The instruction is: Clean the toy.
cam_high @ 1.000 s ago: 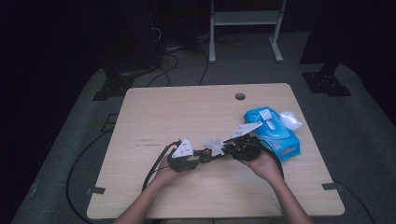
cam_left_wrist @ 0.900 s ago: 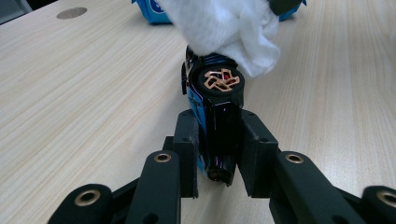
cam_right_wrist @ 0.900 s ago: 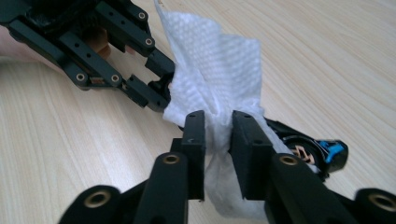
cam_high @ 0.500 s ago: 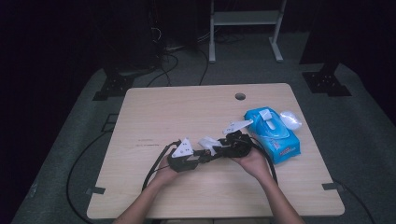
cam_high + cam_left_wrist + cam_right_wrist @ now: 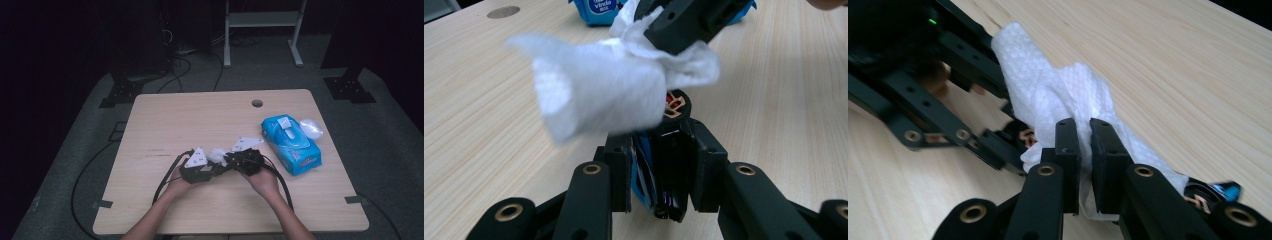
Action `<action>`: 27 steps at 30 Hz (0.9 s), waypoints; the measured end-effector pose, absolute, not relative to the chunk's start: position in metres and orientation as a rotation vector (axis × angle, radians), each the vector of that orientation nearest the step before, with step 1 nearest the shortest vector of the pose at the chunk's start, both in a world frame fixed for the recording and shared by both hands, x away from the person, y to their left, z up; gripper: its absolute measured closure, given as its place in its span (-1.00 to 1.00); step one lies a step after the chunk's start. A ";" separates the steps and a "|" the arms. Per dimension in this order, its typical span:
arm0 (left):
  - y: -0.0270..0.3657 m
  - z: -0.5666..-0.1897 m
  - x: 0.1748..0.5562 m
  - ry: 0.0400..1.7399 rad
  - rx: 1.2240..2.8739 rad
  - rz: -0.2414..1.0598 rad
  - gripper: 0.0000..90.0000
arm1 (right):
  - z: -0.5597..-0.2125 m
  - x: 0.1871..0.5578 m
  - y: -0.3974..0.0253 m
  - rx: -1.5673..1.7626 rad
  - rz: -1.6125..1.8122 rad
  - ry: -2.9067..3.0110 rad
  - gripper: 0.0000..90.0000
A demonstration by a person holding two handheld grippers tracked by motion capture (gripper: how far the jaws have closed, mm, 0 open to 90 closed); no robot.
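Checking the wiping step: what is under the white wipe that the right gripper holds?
Under the crumpled white wipe sits a small black object with a copper-coloured round end, clamped in the left gripper. The wipe covers its upper part, so its identity stays unclear.

blue wipes pack (image 5: pixel 600 6), "vinda" on it

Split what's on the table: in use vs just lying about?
In use:
- white wipe, pinched by the right gripper
- small dark object, clamped in the left gripper, wipe against it

Lying about:
- blue pack of wipes
- crumpled clear plastic behind the pack
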State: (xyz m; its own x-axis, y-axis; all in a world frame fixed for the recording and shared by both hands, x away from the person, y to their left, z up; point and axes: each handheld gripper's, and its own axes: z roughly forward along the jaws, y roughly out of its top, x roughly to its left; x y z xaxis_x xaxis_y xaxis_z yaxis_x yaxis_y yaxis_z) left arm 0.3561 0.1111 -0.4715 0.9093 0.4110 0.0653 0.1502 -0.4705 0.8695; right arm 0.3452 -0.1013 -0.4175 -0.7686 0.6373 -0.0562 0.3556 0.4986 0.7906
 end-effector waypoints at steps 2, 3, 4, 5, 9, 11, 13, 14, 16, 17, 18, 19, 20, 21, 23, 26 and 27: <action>0.112 -0.471 0.356 0.401 2.062 0.329 0.50 | -0.418 0.346 -0.101 0.823 1.208 2.417 0.84; 0.112 -0.471 0.356 0.402 2.062 0.330 0.50 | -0.419 0.347 -0.102 0.834 1.223 2.418 0.84; 0.112 -0.471 0.356 0.399 2.065 0.331 0.50 | -0.418 0.348 -0.104 0.833 1.225 2.420 0.84; 0.112 -0.471 0.356 0.397 2.065 0.331 0.50 | -0.418 0.349 -0.105 0.843 1.228 2.415 0.84; 0.112 -0.471 0.356 0.397 2.067 0.331 0.51 | -0.418 0.355 -0.122 0.910 1.154 2.356 0.85; 0.112 -0.471 0.356 0.394 2.067 0.333 0.51 | -0.417 0.357 -0.129 0.947 1.131 2.325 0.85; 0.113 -0.471 0.356 0.394 2.066 0.330 0.50 | -0.416 0.356 -0.130 0.953 1.156 2.323 0.85; 0.113 -0.471 0.356 0.396 2.065 0.327 0.51 | -0.414 0.354 -0.128 0.944 1.182 2.329 0.85; 0.113 -0.471 0.356 0.397 2.063 0.326 0.51 | -0.413 0.350 -0.120 0.915 1.254 2.348 0.85; 0.113 -0.471 0.356 0.397 2.064 0.327 0.51 | -0.413 0.348 -0.115 0.889 1.280 2.368 0.85; 0.113 -0.471 0.356 0.399 2.066 0.327 0.51 | -0.413 0.347 -0.110 0.878 1.296 2.389 0.85; 0.113 -0.471 0.356 0.398 2.066 0.327 0.51 | -0.415 0.345 -0.101 0.850 1.290 2.416 0.85; 0.113 -0.471 0.356 0.397 2.067 0.327 0.51 | -0.417 0.344 -0.097 0.838 1.275 2.430 0.85; 0.113 -0.471 0.356 0.396 2.070 0.328 0.51 | -0.419 0.343 -0.093 0.808 1.254 2.438 0.85; 0.114 -0.471 0.356 0.399 2.072 0.324 0.52 | -0.419 0.345 -0.095 0.815 1.237 2.424 0.85; 0.115 -0.471 0.356 0.392 2.075 0.328 0.53 | -0.418 0.350 -0.109 0.844 1.137 2.369 0.85; 0.115 -0.471 0.356 0.390 2.076 0.329 0.53 | -0.419 0.353 -0.116 0.878 1.144 2.356 0.85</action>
State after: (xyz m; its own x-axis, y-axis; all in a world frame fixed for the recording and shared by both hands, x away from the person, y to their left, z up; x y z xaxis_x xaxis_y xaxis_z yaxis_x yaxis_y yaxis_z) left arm 0.3559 0.1151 -0.4709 0.9124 0.4022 0.0754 0.1429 -0.4857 0.8623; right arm 0.3527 -0.1156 -0.4188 -0.7341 0.6762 -0.0615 0.3699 0.4742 0.7989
